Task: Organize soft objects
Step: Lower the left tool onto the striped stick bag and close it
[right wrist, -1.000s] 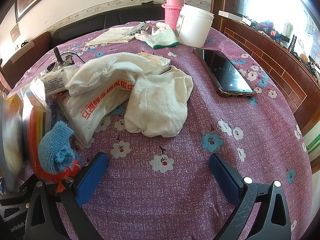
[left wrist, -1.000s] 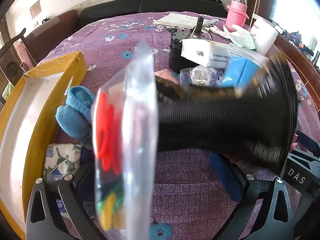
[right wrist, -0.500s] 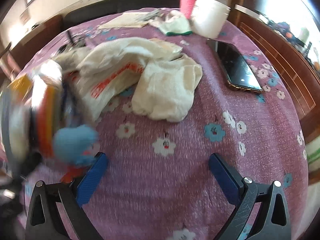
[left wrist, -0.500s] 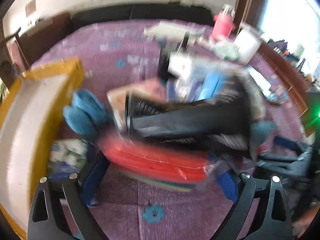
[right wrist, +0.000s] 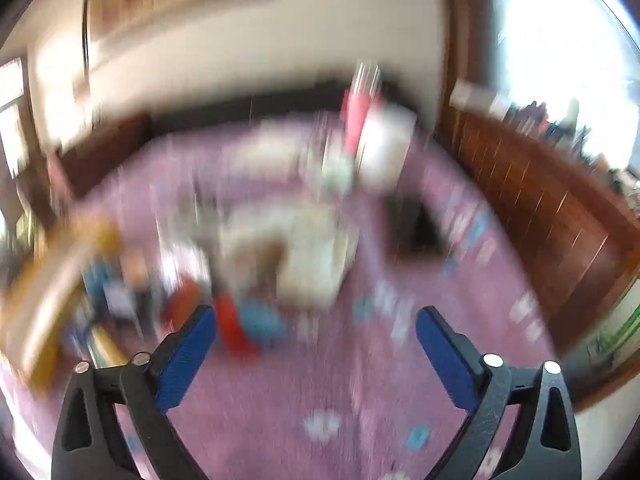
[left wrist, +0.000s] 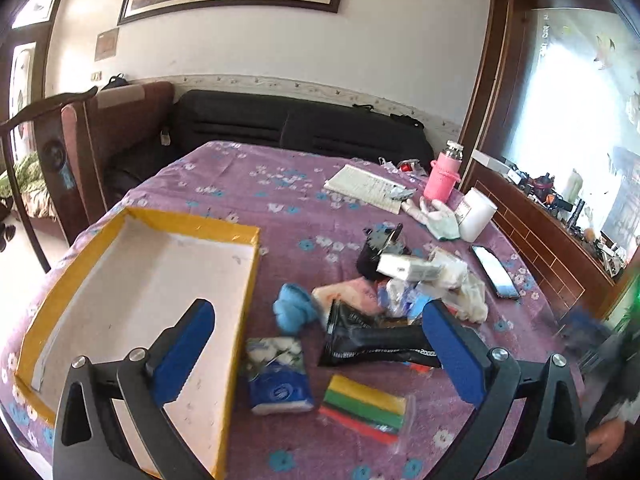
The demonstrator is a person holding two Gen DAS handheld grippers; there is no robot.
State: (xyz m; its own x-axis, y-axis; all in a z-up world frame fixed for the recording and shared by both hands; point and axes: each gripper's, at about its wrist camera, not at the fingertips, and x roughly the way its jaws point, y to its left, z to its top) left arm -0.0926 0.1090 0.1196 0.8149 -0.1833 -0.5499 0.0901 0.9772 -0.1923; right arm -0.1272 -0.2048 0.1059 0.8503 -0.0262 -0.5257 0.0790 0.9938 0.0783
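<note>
My left gripper (left wrist: 320,348) is open and empty, raised above the purple flowered table. Below it lie a clear bag of coloured sponges (left wrist: 366,406), a blue tissue pack (left wrist: 278,376), a black packet (left wrist: 376,340), a blue cloth (left wrist: 294,312) and a pile of white cloths and packets (left wrist: 432,280). The yellow box (left wrist: 192,224) with a white inside lies at the left. My right gripper (right wrist: 316,344) is open and empty; its view is motion-blurred, with white cloths (right wrist: 304,248) showing ahead.
A pink bottle (left wrist: 442,178), a white tub (left wrist: 476,220), a phone (left wrist: 494,266), a notebook (left wrist: 362,188) and a black cup (left wrist: 376,252) stand further back. A dark sofa and wooden chairs are behind the table. A wooden sideboard runs along the right.
My left gripper has let go of the sponge bag, which now lies flat on the table, and has risen and pulled back. My right gripper has also lifted away quickly.
</note>
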